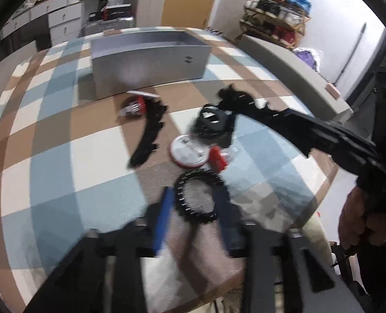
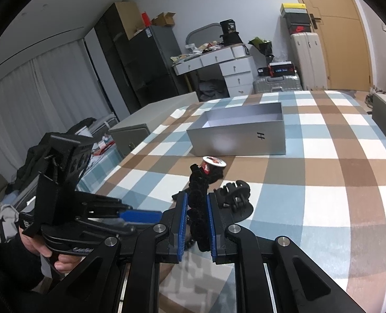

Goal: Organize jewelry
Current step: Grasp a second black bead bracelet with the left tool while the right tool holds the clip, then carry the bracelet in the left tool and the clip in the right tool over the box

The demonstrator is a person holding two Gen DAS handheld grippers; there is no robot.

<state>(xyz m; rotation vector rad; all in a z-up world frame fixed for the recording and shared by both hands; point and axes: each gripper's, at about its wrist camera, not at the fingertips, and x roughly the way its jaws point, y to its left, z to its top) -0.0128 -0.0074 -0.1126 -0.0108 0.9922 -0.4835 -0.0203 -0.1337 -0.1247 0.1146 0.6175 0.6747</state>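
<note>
Two grippers were engaged: our right gripper [image 2: 196, 219] was clamped on the black scrunchie [image 2: 198, 195]; the left gripper [image 1: 193, 208], fingers apart, straddled the beaded bracelet [image 1: 196, 198], box [image 1: 151, 65] at twelve o'clock.

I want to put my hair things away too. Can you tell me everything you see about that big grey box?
The grey box is a long, shallow rectangle with no lid on, so its pale inside shows. It looks like smooth matte cardboard, with a small dark mark printed on its long front side. It sits flat and upright on the checked cloth, at the far end behind the hair things. What can be seen of its inside looks empty, and no gripper touches it.
</note>
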